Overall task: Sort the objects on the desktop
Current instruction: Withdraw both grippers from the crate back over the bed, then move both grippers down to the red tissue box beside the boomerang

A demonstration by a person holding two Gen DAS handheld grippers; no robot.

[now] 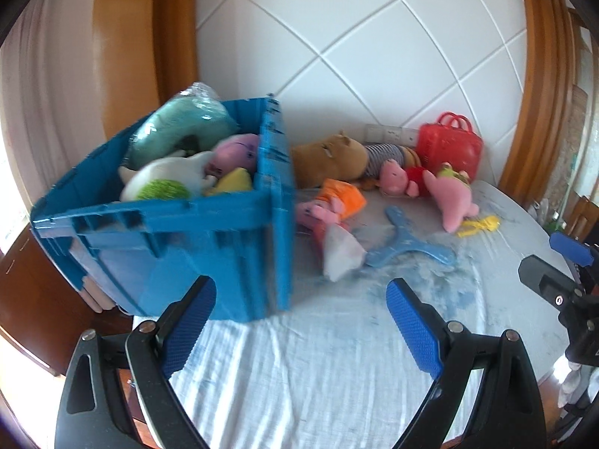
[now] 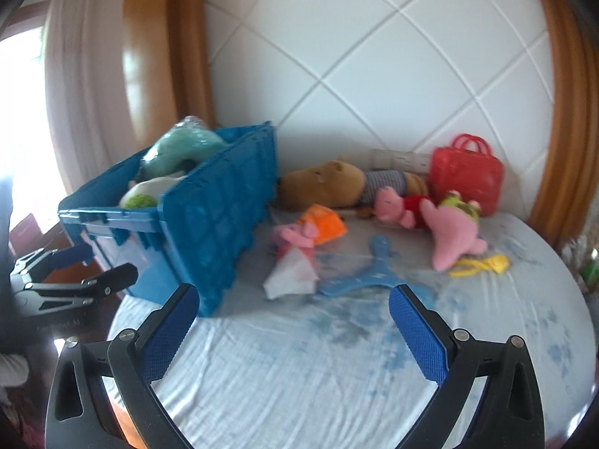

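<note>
Both views are brightly lit by daylight. In the right wrist view the window (image 2: 22, 112) at far left is overexposed to white. Motion blur softens the blue crate (image 1: 179, 247) and the toys; the near gripper fingers (image 2: 419, 336) remain sharp. Fisheye distortion bows the wall tiles (image 1: 374, 56), and the corners vignette to black. Shadows are soft.

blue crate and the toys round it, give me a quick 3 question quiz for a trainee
1. True or false: the blue crate already holds soft toys.
2. Which lies nearest the grippers: A the red basket, B the blue three-armed toy, C the brown plush?
3. Fill in: both the left gripper and right gripper are ____ and hold nothing.

Key: 1 true; 2 B; 3 open.
</note>
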